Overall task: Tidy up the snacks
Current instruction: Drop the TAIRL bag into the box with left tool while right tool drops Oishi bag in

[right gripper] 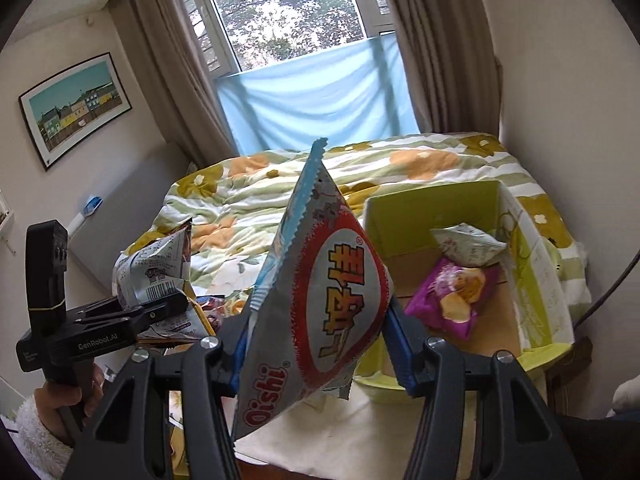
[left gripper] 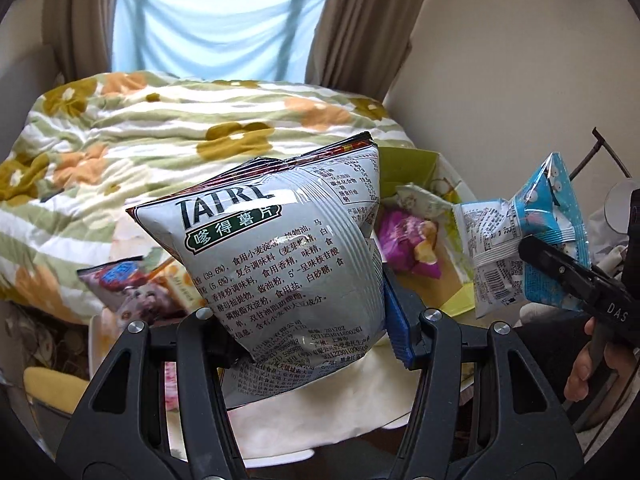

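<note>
My left gripper point(left gripper: 304, 320) is shut on a silver Taire chip bag point(left gripper: 280, 256), held up above the white table point(left gripper: 340, 408); it also shows at the left of the right wrist view point(right gripper: 156, 276). My right gripper point(right gripper: 316, 344) is shut on a silver, red and blue Oishi bag point(right gripper: 320, 304), also held up; this bag shows at the right of the left wrist view point(left gripper: 528, 248). A green cardboard box point(right gripper: 536, 280) sits ahead to the right, holding a purple snack bag point(right gripper: 448, 300) and a pale green one point(right gripper: 468, 244).
More snack bags point(left gripper: 132, 284) lie on the table to the left. A bed with a floral quilt point(left gripper: 160, 136) fills the space behind, with a window and curtains beyond. A wall stands to the right.
</note>
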Motion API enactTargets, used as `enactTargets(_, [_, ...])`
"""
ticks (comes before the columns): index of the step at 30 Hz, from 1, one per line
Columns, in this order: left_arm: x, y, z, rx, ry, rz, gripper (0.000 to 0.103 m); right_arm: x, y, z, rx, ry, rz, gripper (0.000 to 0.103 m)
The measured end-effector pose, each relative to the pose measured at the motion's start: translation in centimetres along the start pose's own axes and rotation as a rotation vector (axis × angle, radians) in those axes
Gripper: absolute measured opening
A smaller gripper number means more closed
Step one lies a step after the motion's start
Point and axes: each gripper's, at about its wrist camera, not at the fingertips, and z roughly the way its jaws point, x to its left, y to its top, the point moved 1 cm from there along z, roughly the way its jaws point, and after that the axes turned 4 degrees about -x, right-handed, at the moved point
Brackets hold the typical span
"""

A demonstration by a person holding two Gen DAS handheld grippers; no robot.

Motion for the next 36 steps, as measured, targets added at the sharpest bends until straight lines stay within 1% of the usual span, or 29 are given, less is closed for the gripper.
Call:
enactTargets(4, [-6.0, 1.0, 3.9, 0.014, -0.043, 0.035, 0.053, -4.8, 0.6, -0.8, 0.002, -0.025, 0.013, 0.052])
enactTargets(8, [-11.2, 1.1, 8.7, 0.057, -0.065, 0.059, 0.053, -9.1, 1.0, -1.0, 0.015, -0.037, 0.032, 0.052])
enactTargets(11, [-14.1, 0.4, 12.2, 0.100, -0.058, 0.073, 0.053, -11.5, 1.0, -1.0, 0.019, -0.036, 0.042, 0.052])
enactTargets(14, [-16.0, -0.7, 15.1, 0.131, -0.035, 0.081, 0.053, -13.6, 1.0, -0.6, 0.029, -0.024, 0.054, 0.052])
enactTargets(16, [-16.8, -1.3, 16.4, 0.140, -0.009, 0.083, 0.058, -14.9, 1.2, -0.3, 0.037, -0.010, 0.054, 0.052])
enactTargets(17, [-17.0, -1.5, 16.8, 0.142, 0.007, 0.088, 0.072, -15.3, 1.3, -0.1, 0.040, -0.006, 0.053, 0.052])
enactTargets(18, [-17.1, -1.9, 16.9, 0.138, 0.033, 0.091, 0.092, -15.6, 1.3, 0.1, 0.043, -0.002, 0.053, 0.052])
enactTargets(19, [-17.3, -2.2, 16.8, 0.126, 0.054, 0.089, 0.101, -15.9, 1.3, 0.3, 0.046, 0.004, 0.055, 0.052])
enactTargets(20, [-17.3, -2.6, 16.4, 0.113, 0.057, 0.083, 0.102, -16.1, 1.3, 0.5, 0.051, 0.010, 0.057, 0.052])
enactTargets(22, [-17.1, -2.8, 16.0, 0.120, 0.037, 0.061, 0.102, -16.6, 1.3, 0.8, 0.059, 0.021, 0.057, 0.052])
enactTargets(27, [-15.7, -3.4, 13.9, 0.113, 0.042, 0.004, 0.102, -17.5, 1.2, 1.9, 0.093, 0.043, 0.050, 0.052])
enactTargets(34, [-14.9, -3.8, 11.1, 0.081, 0.089, -0.032, 0.102, -17.5, 0.7, 4.1, 0.150, 0.057, 0.025, 0.052])
enactTargets(36, [-14.7, -3.8, 10.5, 0.074, 0.103, -0.040, 0.102, -17.3, 0.5, 4.8, 0.168, 0.037, 0.006, 0.052])
